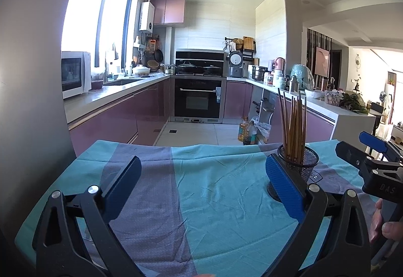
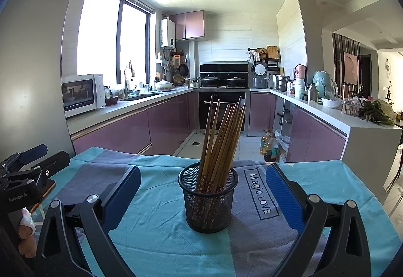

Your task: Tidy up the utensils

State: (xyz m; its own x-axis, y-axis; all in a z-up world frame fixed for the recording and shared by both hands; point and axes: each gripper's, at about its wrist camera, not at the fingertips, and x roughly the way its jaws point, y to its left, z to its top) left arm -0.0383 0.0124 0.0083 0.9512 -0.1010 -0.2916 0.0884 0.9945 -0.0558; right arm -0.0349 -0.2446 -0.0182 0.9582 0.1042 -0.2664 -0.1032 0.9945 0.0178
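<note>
- Chopsticks (image 2: 221,141) are standing bundled in the mesh cup (image 2: 207,199), leaning and fanning out toward the kitchen side; none are lying loose on the cloth (image 2: 156,239) in either view.
- Cup is sitting upright on the cloth, just left of the "Magic LOVE" print (image 2: 259,194).
- Right gripper (image 2: 201,191) is hovering spread wide, one finger on each side of the cup, well apart from it, grasping nothing.
- Left gripper (image 1: 201,181) is hanging released too, left of the cup, over bare cloth; its right finger is overlapping the cup in the left wrist view, though whether it is touching I cannot tell.
- A hand (image 1: 382,229) is showing at the edge, right of the cup, holding the other tool's grip.
- Judgement: the sorting step is looking finished, or else not yet begun; with every stick in the cup, I am reading it as near done.
- Next move, if any, is calling for a gentle approach: the cup is light and top-heavy, so a nudge could be tipping it. Closing on a stick's upper end would need fine aim among crowded tips.
</note>
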